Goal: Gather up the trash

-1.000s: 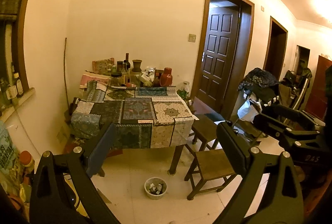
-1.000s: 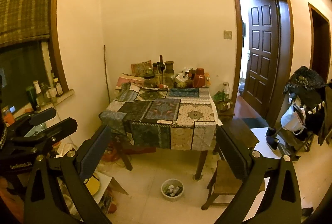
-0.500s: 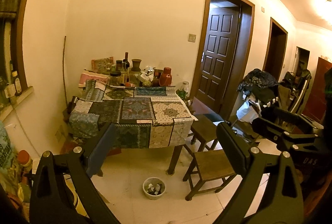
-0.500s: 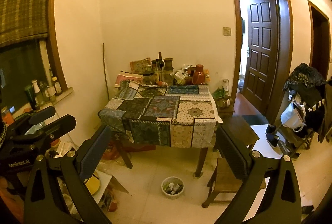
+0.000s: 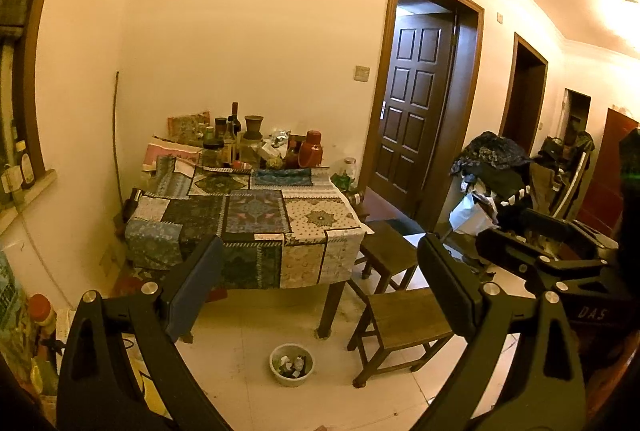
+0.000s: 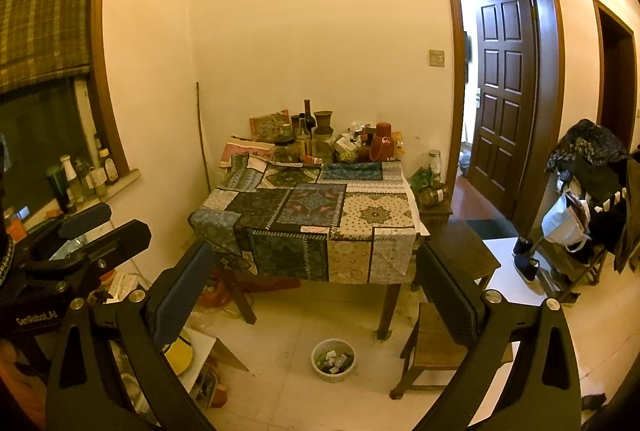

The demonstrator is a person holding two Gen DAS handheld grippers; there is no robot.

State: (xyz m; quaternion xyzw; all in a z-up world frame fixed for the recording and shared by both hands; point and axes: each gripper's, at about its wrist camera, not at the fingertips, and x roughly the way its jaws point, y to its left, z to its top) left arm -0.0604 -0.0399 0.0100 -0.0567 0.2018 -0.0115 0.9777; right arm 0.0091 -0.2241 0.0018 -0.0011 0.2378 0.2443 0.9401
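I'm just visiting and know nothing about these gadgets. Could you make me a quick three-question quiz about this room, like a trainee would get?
1. True or false: the left gripper and right gripper are both open with nothing between their fingers.
2. Where does the small bowl of scraps sit?
A. on the patchwork tablecloth
B. on the floor near a table leg
C. on a stool
3. Fill in: the red thermos stands at the table's ____ edge, nearest the wall.

Key: 1 true; 2 B; 3 far.
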